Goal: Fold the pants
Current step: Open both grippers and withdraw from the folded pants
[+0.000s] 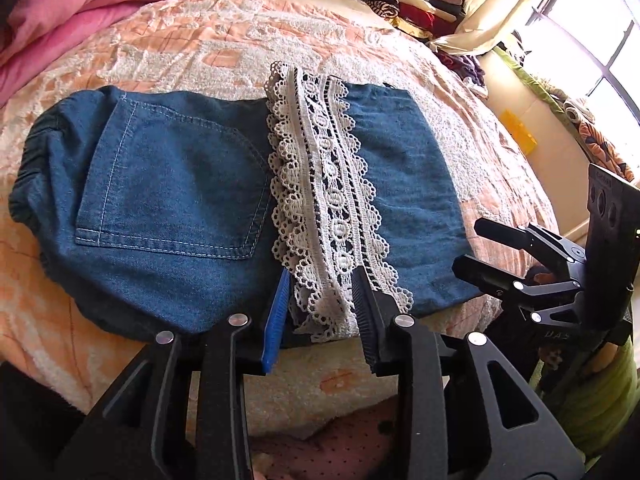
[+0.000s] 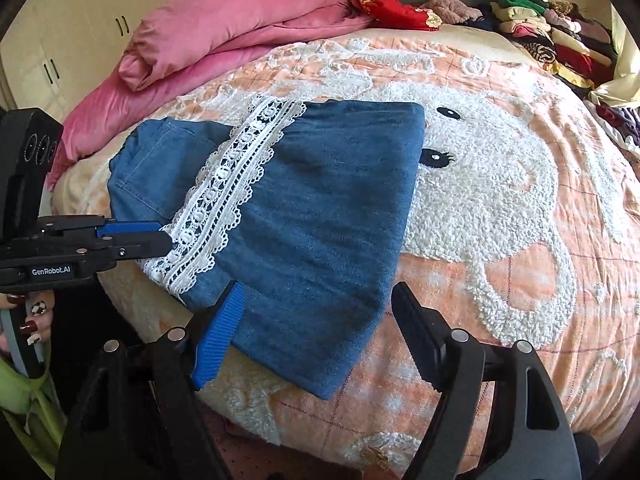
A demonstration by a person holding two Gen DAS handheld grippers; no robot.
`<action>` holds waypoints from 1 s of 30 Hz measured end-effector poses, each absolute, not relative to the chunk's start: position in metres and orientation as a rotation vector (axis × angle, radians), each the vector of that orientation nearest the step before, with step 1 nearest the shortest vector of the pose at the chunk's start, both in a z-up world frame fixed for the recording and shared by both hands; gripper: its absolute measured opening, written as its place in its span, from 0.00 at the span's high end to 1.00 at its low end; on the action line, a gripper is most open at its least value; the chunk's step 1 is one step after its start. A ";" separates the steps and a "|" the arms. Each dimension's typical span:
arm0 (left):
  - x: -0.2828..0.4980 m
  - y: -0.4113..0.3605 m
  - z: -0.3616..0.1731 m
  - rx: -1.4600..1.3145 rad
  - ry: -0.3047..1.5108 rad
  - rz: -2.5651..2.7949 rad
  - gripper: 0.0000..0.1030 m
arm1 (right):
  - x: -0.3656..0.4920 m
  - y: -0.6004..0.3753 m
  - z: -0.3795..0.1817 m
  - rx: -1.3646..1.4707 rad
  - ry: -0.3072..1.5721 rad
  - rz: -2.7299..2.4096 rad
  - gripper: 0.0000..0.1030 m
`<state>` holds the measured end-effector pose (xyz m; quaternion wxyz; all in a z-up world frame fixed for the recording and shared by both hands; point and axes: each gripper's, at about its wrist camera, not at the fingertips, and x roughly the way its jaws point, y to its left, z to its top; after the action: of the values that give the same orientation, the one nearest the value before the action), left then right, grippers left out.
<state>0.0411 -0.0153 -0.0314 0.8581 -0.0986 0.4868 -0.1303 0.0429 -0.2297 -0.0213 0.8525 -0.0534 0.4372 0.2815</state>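
Blue denim pants (image 1: 172, 200) (image 2: 320, 208) lie folded on the bed, with a white lace hem (image 1: 320, 200) (image 2: 228, 184) across the middle, a back pocket and an elastic waist at the left. My left gripper (image 1: 324, 308) is open at the near edge, its fingers either side of the lace end; it also shows in the right wrist view (image 2: 160, 236). My right gripper (image 2: 320, 328) is open over the pants' near right corner, and shows in the left wrist view (image 1: 472, 248).
The bed has a peach and white fleece blanket (image 2: 500, 200). A pink duvet (image 2: 224, 40) lies at the back left. Stacks of folded clothes (image 2: 552, 32) sit at the back right. A window (image 1: 592, 40) is on the right.
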 end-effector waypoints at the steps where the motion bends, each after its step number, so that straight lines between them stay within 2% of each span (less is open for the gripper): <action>1: 0.041 -0.016 -0.030 -0.206 1.020 -0.272 0.73 | 0.043 -0.230 -0.021 -0.112 0.919 0.590 0.27; 6: 0.038 -0.016 -0.026 -0.196 1.008 -0.268 0.68 | 0.041 -0.234 -0.016 -0.107 0.905 0.582 0.26; 7: 0.037 -0.017 -0.025 -0.193 1.005 -0.266 0.65 | 0.040 -0.235 -0.015 -0.105 0.902 0.578 0.14; 8: 0.037 -0.017 -0.023 -0.189 1.001 -0.265 0.64 | 0.040 -0.236 -0.013 -0.103 0.896 0.573 0.10; 11: 0.036 -0.018 -0.019 -0.183 0.994 -0.262 0.57 | 0.038 -0.239 -0.008 -0.097 0.879 0.561 0.10; 18: 0.032 -0.019 -0.011 -0.174 0.972 -0.255 0.55 | 0.037 -0.243 0.001 -0.087 0.855 0.538 0.09; 19: 0.031 -0.019 -0.009 -0.173 0.970 -0.253 0.53 | 0.036 -0.243 0.002 -0.087 0.852 0.533 0.09; 21: 0.031 -0.018 -0.007 -0.169 0.963 -0.248 0.41 | 0.036 -0.244 0.005 -0.087 0.845 0.526 0.09; 25: 0.028 -0.018 0.000 -0.160 0.946 -0.242 0.38 | 0.035 -0.246 0.011 -0.082 0.831 0.518 0.09; 30: 0.025 -0.017 0.007 -0.152 0.925 -0.230 0.29 | 0.031 -0.248 0.020 -0.079 0.802 0.511 0.04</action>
<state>0.0252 -0.0169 0.0070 0.8858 -0.0733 0.4448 -0.1106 0.0312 -0.2481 0.0199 0.8882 -0.0382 0.3861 0.2461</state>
